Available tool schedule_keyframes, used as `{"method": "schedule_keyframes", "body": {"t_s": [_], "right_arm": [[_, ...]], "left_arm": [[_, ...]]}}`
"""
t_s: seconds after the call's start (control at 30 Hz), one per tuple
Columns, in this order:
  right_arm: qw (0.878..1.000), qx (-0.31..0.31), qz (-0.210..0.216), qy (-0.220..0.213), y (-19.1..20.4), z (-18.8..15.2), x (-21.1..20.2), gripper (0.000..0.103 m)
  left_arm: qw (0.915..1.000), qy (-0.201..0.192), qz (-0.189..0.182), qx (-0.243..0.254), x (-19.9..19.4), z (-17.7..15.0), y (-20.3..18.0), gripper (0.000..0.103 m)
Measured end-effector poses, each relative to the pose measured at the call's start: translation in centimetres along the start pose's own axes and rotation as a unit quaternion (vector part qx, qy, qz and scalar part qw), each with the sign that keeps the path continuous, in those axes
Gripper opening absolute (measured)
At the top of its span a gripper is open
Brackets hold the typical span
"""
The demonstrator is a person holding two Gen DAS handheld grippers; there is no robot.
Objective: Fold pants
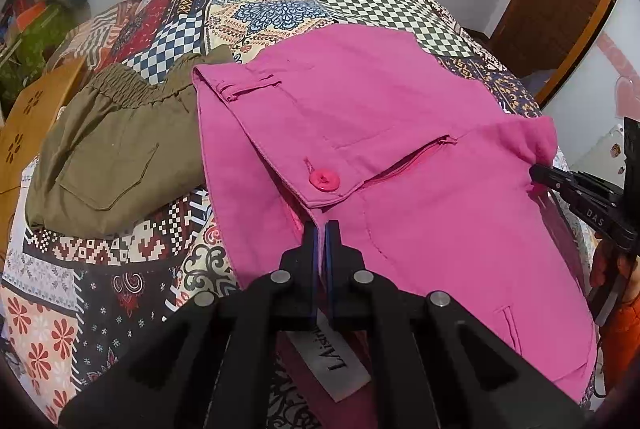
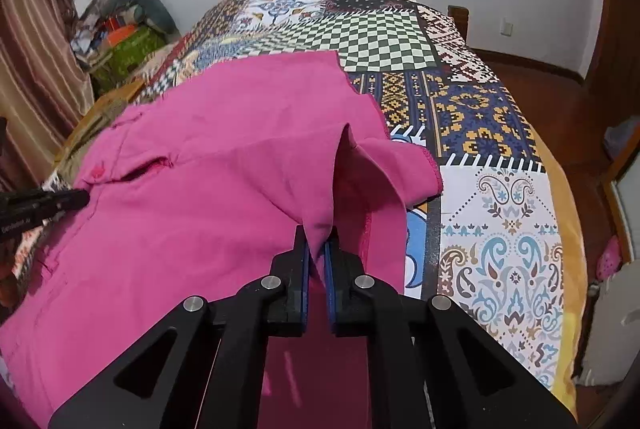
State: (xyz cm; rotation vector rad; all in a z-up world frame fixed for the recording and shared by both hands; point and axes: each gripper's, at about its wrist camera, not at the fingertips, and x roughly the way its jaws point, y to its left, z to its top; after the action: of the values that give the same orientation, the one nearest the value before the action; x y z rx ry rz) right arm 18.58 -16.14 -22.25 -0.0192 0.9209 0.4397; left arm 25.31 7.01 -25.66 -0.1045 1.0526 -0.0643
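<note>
Pink pants point(image 1: 400, 133) lie on the patterned bedspread point(image 1: 120, 261), with a pink button point(image 1: 324, 180) and an open zip near the waistband. My left gripper point(image 1: 321, 229) is shut on the waistband edge just below the button. My right gripper point(image 2: 317, 241) is shut on a raised fold of the pink pants point(image 2: 200, 189). The right gripper also shows at the right edge of the left wrist view point(image 1: 536, 175), pinching the fabric. The left gripper's tip shows in the right wrist view point(image 2: 80, 198) at the left.
Olive-green pants point(image 1: 112, 149) with an elastic waist lie folded to the left of the pink pair. A wooden board point(image 1: 28, 133) stands at the left bed edge. Clutter point(image 2: 120, 33) is piled by the far-left wall. A wooden floor point(image 2: 560, 101) lies to the right.
</note>
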Motion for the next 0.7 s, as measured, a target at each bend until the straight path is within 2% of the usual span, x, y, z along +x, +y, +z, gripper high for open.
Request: {"method": "schedule_keyframes", "body": {"t_s": [0.3, 0.57, 0.67, 0.7], "right_arm": [[1.0, 0.009, -0.011, 0.02, -0.2, -0.8, 0.6, 0.005], [1.0, 0.005, -0.014, 0.023, 0.2, -0.6, -0.6, 0.009], [1.0, -0.001, -0.017, 0.021, 0.4, 0.1, -1.6, 0.012], [1.0, -0.002, -0.017, 0.016, 0.4, 0.4, -2.0, 0.013]], "left_arm": [[0.9999, 0.013, -0.003, -0.005, 0.7, 0.0, 0.5, 0.005], [0.9988, -0.008, 0.045, 0.018, -1.8, 0.3, -0.2, 0.008], [0.9982, -0.024, 0.054, 0.01, -3.1, 0.9, 0.2, 0.014], [0.9981, -0.031, 0.053, 0.005, -3.6, 1.3, 0.4, 0.021]]}}
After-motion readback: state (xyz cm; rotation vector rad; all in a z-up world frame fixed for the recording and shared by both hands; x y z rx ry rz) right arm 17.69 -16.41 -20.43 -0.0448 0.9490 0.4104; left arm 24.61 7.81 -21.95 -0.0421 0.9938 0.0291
